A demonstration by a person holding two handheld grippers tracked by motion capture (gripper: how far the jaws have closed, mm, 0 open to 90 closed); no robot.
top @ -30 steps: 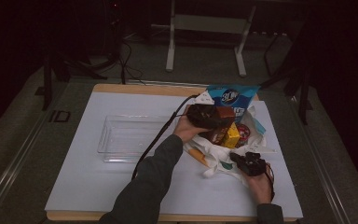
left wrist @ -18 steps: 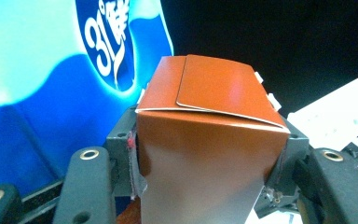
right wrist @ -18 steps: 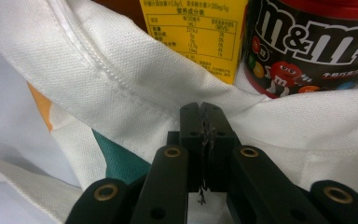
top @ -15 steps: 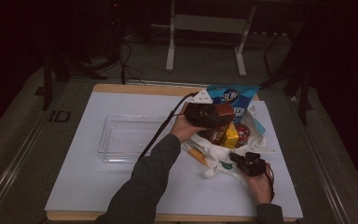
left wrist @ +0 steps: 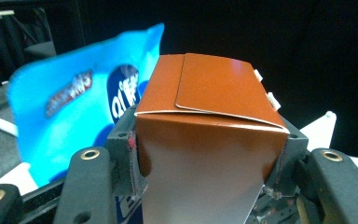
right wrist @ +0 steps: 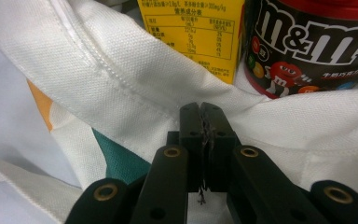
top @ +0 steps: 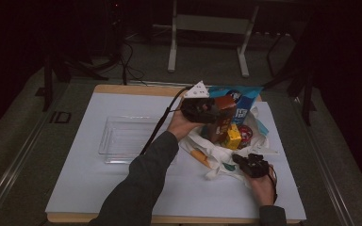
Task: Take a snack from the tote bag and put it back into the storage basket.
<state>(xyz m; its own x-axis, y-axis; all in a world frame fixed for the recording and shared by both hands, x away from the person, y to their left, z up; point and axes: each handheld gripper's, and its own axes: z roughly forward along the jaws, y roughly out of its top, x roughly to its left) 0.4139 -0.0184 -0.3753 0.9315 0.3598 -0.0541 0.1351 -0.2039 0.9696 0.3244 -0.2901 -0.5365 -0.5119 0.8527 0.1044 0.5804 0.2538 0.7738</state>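
Two tools work over our white desk [top: 122, 188], beside a clear tray [top: 122, 141]. The white cloth bag [top: 217, 160] lies at the desk's right, its edge pinched by our right tool [right wrist: 200, 122]. Above it, our left tool [left wrist: 207, 154] clamps the brown carton [left wrist: 209, 140], near a blue packet [left wrist: 65, 121].

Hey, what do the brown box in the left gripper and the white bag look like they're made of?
The brown box looks like thin glossy cardboard: folded top flaps, a soft sheen. The white bag looks like matte woven cloth, probably cotton canvas: visible weave and a stitched hem.
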